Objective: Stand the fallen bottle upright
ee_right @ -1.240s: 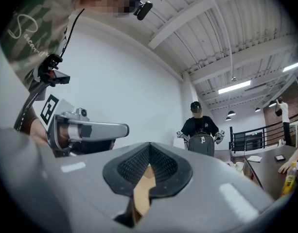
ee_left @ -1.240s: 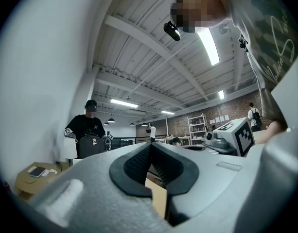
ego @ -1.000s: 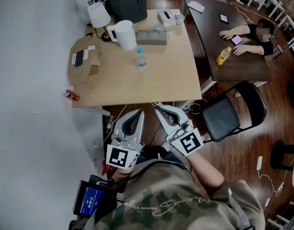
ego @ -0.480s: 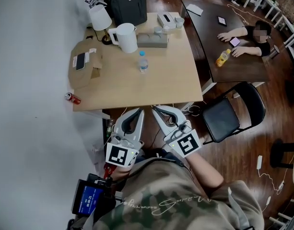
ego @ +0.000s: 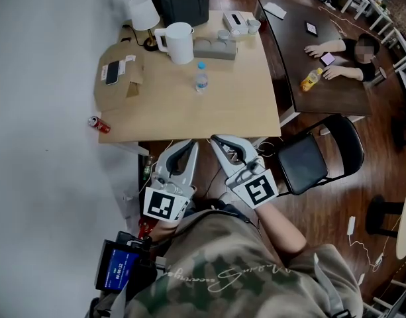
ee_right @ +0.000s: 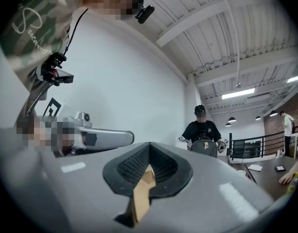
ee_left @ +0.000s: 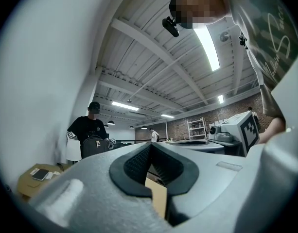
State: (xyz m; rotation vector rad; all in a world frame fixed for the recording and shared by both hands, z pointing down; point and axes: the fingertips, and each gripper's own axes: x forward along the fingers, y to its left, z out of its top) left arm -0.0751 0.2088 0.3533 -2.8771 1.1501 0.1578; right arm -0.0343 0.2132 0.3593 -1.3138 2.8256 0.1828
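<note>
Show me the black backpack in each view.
Head view: black backpack at top centre, on the tan table's far edge.
Left gripper view: backpack left of centre, before a standing person.
Right gripper view: backpack right of centre.
Shared landmark: the tan table, a low sliver in gripper views.

The head view looks steeply down from above onto the wooden table [ego: 189, 118], left gripper [ego: 191, 143] and right gripper [ego: 214, 138]. Each gripper view sits close behind its jaws, facing level; both show the standing person [ee_left: 92, 125].
</note>
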